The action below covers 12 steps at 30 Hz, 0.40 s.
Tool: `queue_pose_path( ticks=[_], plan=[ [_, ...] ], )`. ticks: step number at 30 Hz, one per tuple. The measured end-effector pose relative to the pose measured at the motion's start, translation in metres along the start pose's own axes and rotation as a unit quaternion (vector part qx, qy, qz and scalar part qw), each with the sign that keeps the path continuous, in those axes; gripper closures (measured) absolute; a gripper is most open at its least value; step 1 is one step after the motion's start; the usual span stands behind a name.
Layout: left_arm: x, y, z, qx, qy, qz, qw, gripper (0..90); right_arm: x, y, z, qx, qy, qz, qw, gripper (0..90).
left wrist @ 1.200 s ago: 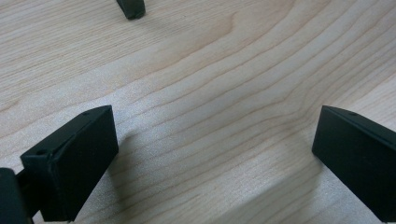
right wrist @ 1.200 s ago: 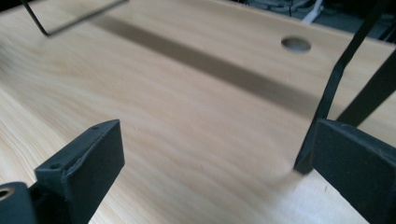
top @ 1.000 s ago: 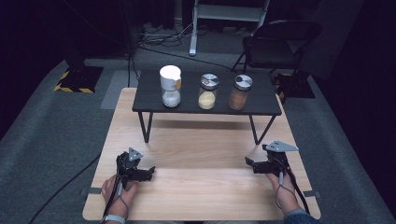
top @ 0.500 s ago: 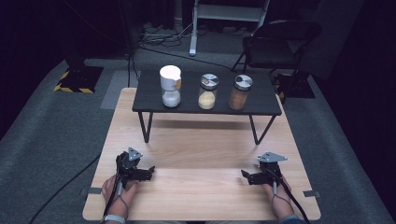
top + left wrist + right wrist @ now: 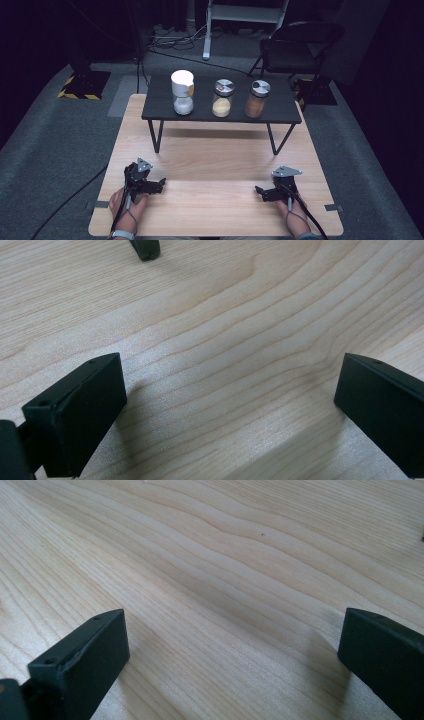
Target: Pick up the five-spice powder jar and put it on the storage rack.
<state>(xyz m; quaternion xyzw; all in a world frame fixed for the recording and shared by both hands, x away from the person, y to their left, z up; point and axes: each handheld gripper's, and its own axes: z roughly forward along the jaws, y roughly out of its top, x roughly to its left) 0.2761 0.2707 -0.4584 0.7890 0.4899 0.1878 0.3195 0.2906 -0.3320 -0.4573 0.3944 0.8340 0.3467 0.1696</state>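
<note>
The left gripper [image 5: 159,184] sits low over the near left part of the wooden surface [image 5: 215,165], held in the person's left hand [image 5: 127,205], and points toward the middle. In the left gripper view its two black jaws stand wide apart with only bare wood grain between them; nothing is held, and the foot of a dark leg shows at the far edge of that view. The right gripper [image 5: 259,191] lies at the near right, in the right hand [image 5: 292,220], also pointing inward. Its jaws have just been opening and now stand wide, with only plain wood between them in the right gripper view. Whether either gripper's jaws rest on the surface cannot be told.

Well apart from both grippers, on the far half, a low black stand [image 5: 160,107] carries three jars in a row. The white-lidded jar [image 5: 182,92] with white contents is at the left, the jar of yellow grains [image 5: 223,98] is in the middle, and the jar of brown powder [image 5: 257,99] is at the right. All are upright.
</note>
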Motion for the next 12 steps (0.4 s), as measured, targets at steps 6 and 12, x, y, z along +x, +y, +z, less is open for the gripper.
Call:
queue_pose_path(
  ticks=[6, 12],
  plan=[
    [0.0, 0.0, 0.0, 0.0, 0.0, 0.0, 1.0, 0.3, -0.0003, 0.0001, 0.0, 0.0, 0.001, 0.0, 1.0, 0.0],
    [0.0, 0.0, 0.0, 0.0, 0.0, 0.0, 1.0, 0.3, -0.0006, 0.0002, 0.0001, 0.0, 0.001, -0.001, 1.0, 0.0]
  ],
)
